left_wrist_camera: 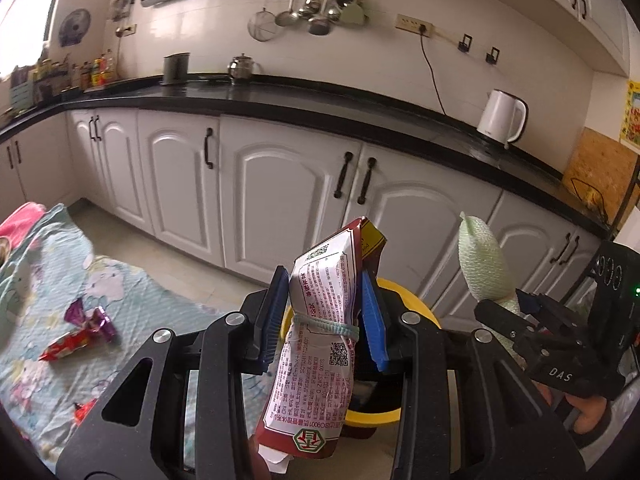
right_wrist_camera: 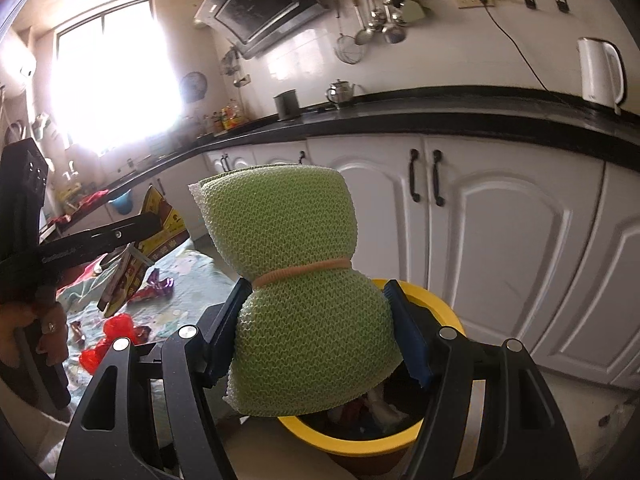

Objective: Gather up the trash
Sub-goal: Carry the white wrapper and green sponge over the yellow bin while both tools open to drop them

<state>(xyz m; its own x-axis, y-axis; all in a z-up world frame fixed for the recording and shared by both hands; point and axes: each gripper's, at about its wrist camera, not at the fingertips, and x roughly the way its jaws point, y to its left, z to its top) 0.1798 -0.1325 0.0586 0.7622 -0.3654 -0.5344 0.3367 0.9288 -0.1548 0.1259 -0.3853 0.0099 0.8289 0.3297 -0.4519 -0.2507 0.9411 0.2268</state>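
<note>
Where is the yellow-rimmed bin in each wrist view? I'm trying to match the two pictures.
Left wrist: yellow-rimmed bin sits low centre, mostly hidden behind the left gripper and its red-and-white packet.
Right wrist: low centre-right, below the green mesh sponge in the right gripper.
Shared landmark: white kettle on the black counter.

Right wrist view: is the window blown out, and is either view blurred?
Right wrist view: the window is overexposed, glare washing out the wall around it; the sponge stays sharp. Left wrist view: evenly lit, packet text legible, fisheye bending the counter.

Banded packet (left_wrist_camera: 320, 336), banded green sponge (right_wrist_camera: 304, 308)
</note>
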